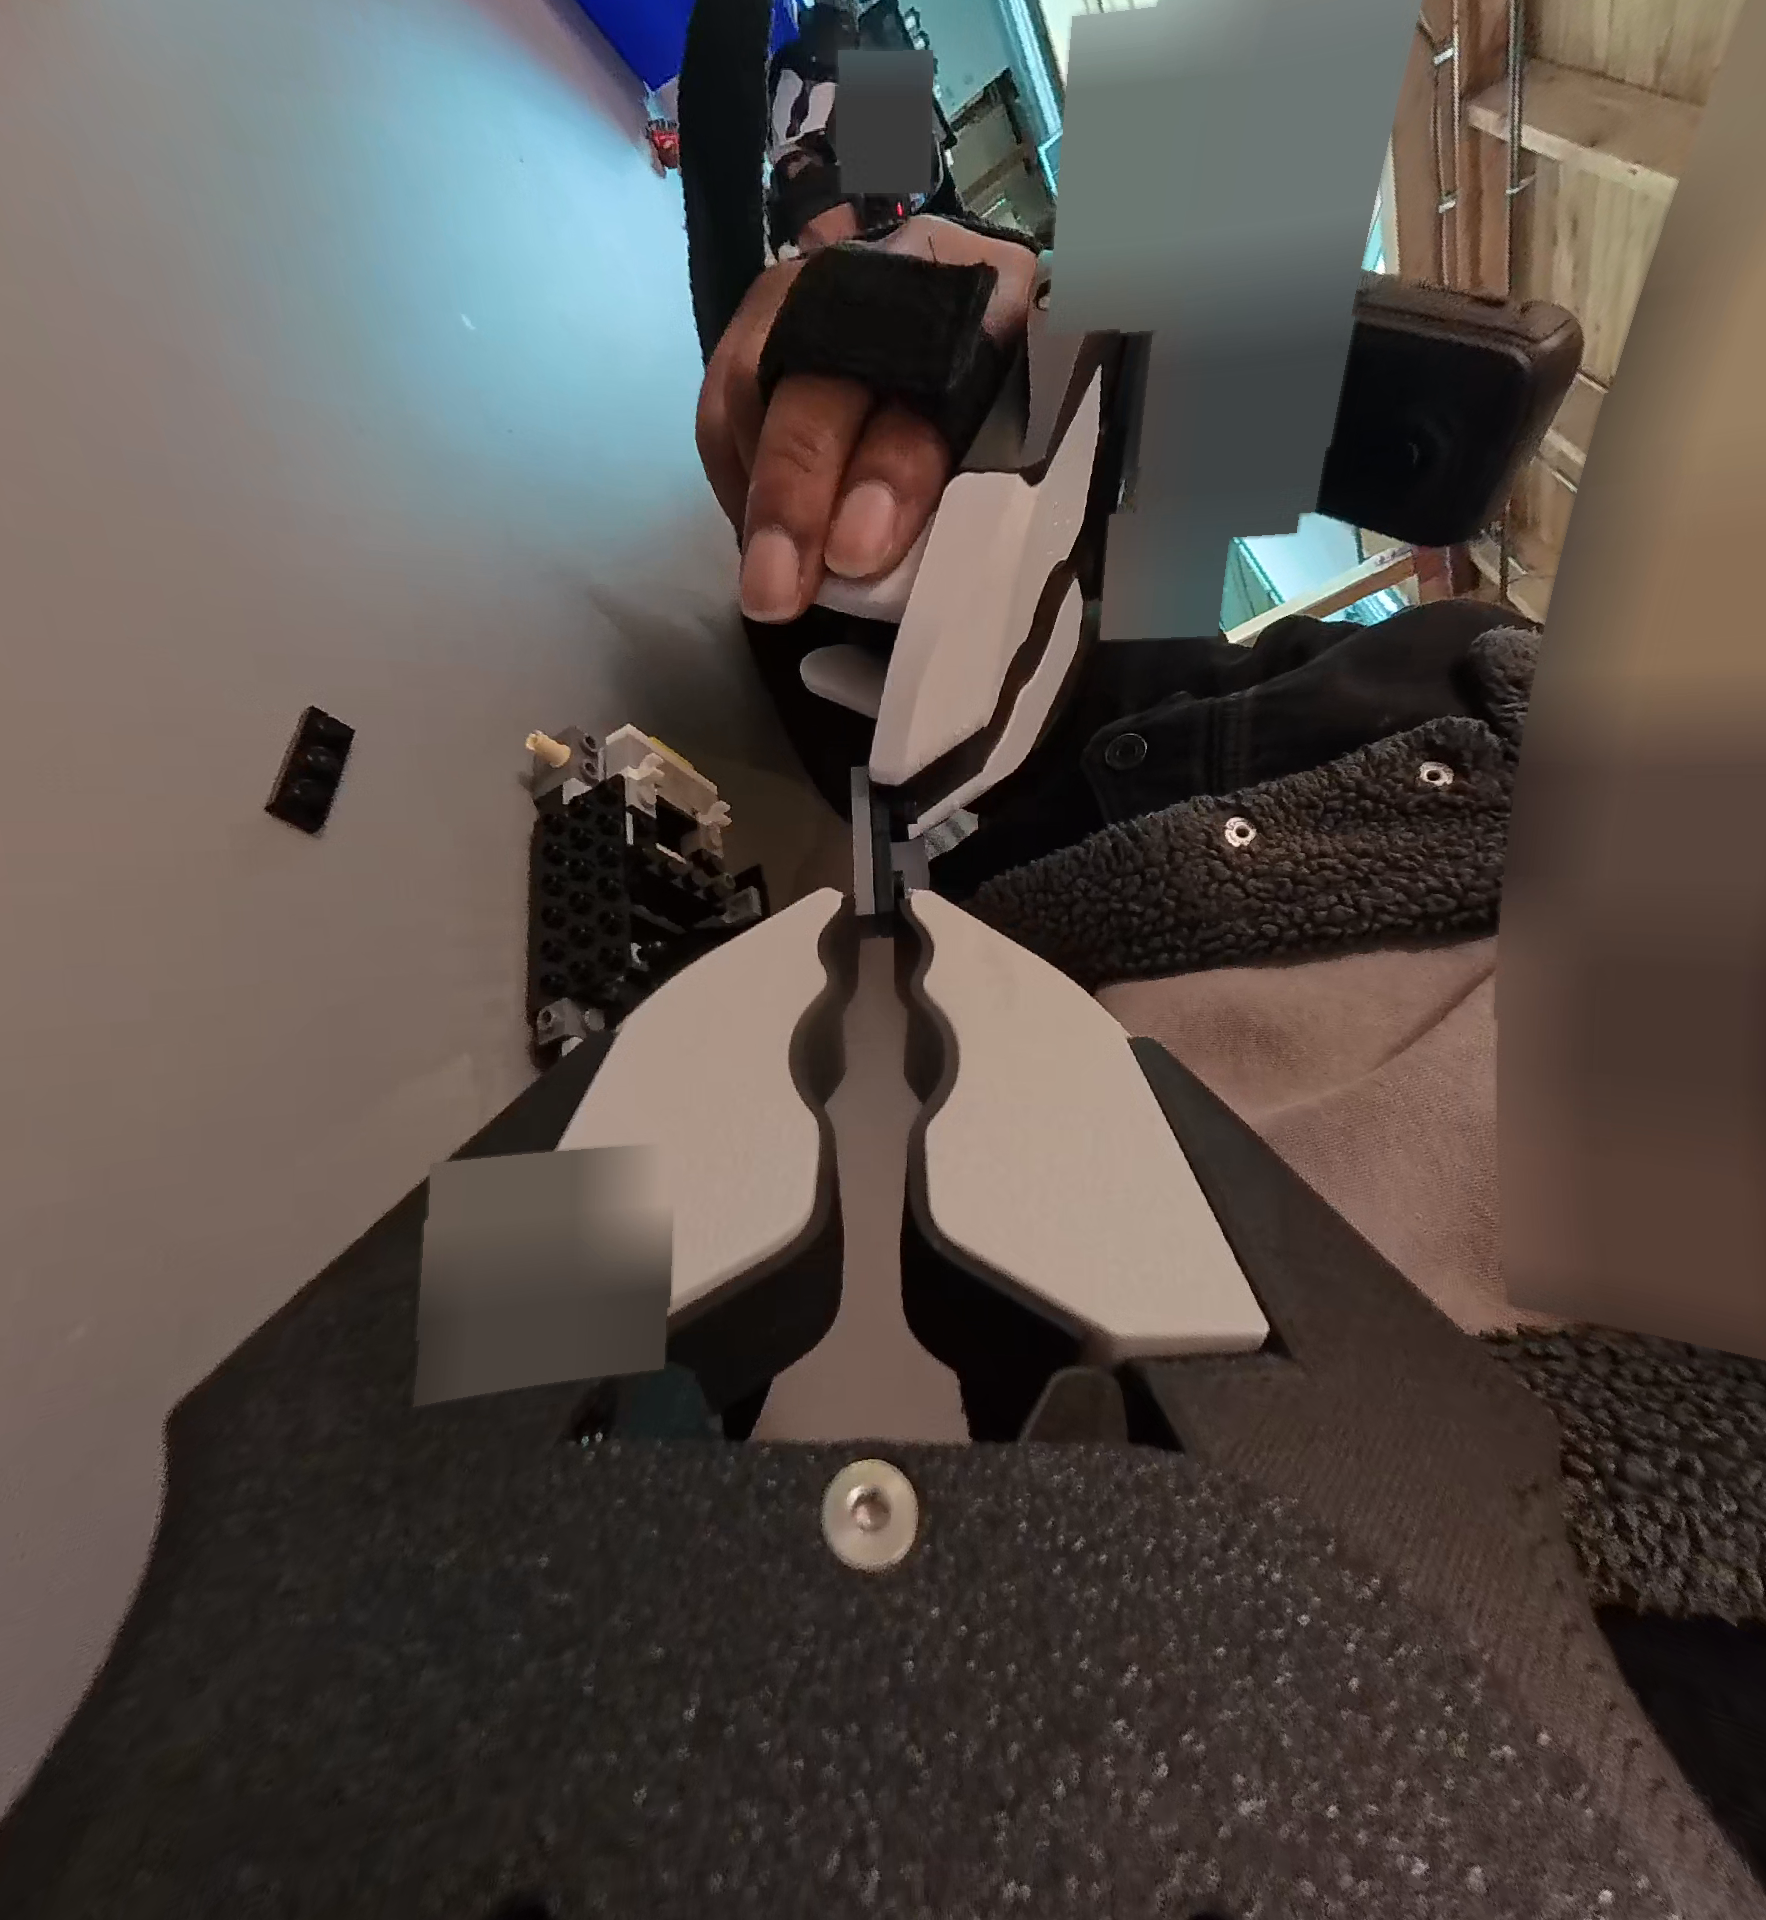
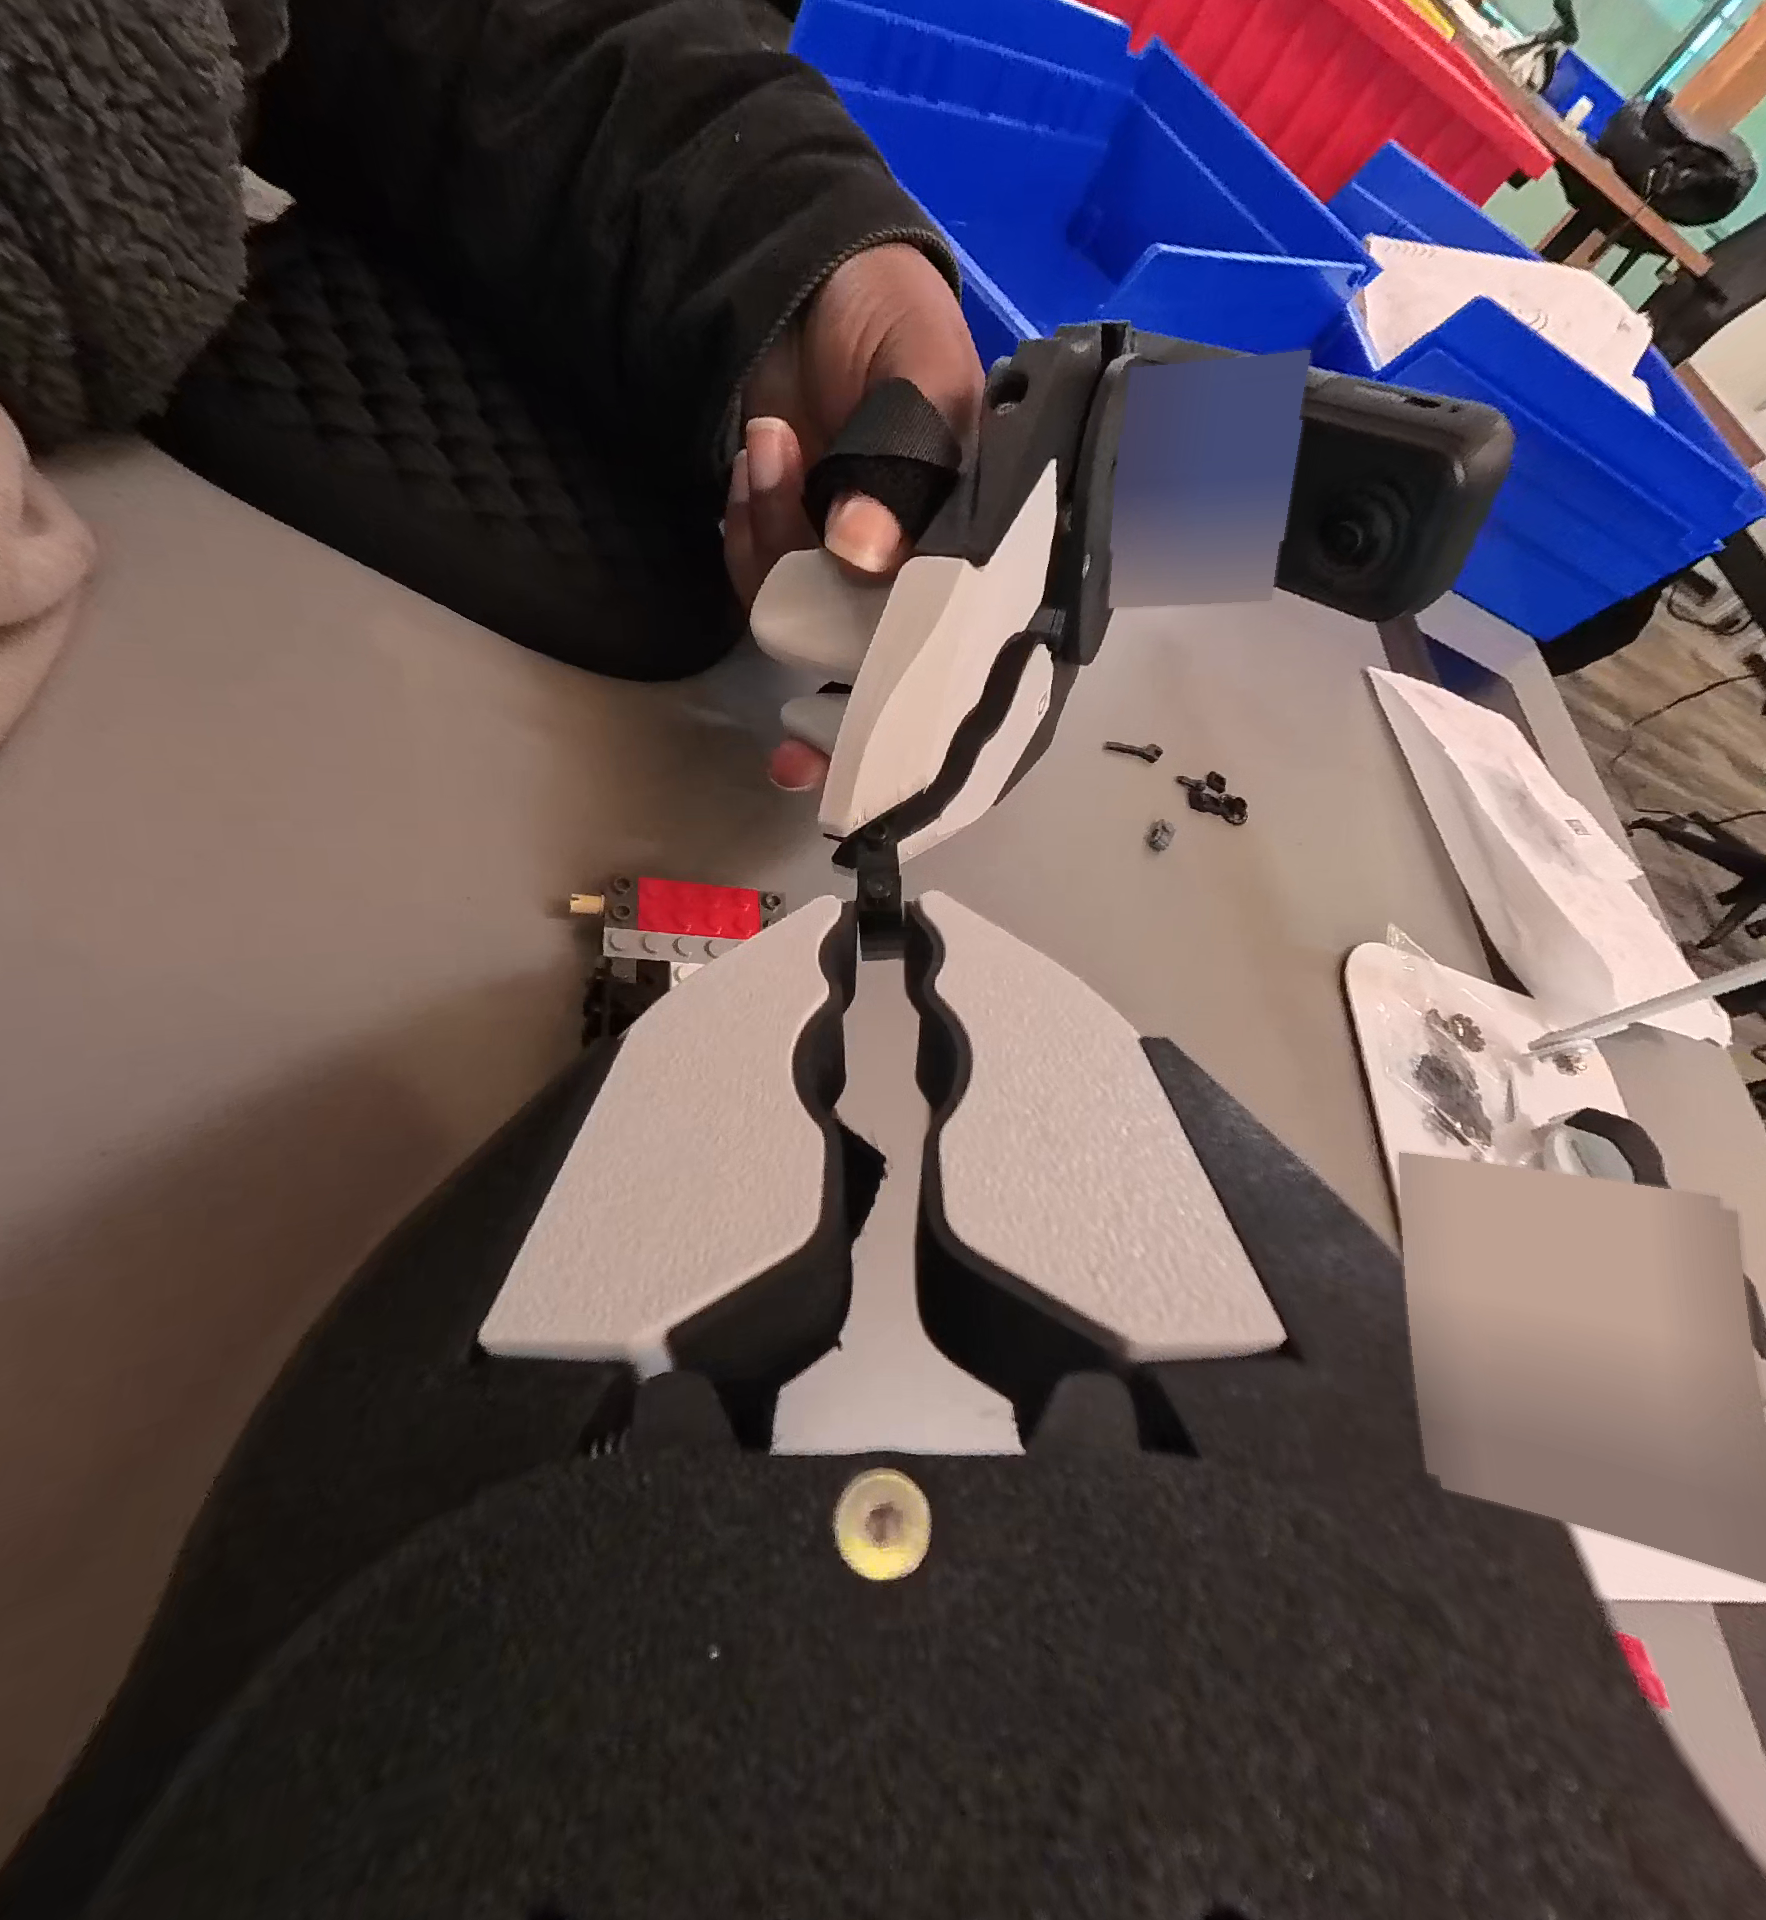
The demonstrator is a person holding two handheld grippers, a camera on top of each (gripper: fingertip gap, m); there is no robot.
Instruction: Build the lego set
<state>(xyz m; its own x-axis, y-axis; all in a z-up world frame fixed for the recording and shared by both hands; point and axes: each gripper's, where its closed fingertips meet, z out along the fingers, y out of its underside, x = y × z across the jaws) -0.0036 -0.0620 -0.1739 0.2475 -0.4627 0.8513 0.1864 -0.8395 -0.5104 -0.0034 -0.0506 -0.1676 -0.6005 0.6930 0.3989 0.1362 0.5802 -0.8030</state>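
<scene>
Both tools meet tip to tip above the table (image 2: 318,790). Left hand-held gripper (image 1: 877,914) pinches a small dark piece (image 1: 876,868); right hand-held gripper (image 2: 881,925) pinches its mating piece (image 2: 879,894), probably to press them together in free air. Partial build (image 2: 681,925) sits at 9 o'clock, apart. Loose parts (image 2: 1206,795) at 2 o'clock; room around.

The two hand-held grippers met tip to tip above the desk (image 2: 339,779), the left hand-held gripper (image 1: 874,914) and right hand-held gripper (image 2: 877,920) each pinching a small piece (image 2: 877,894) between them. Below and left of the tips, the partly built model (image 2: 671,935) sat on the desk. In the right wrist view, loose parts (image 2: 1206,795) lay to the right, with bins (image 2: 1222,208) behind them.
</scene>
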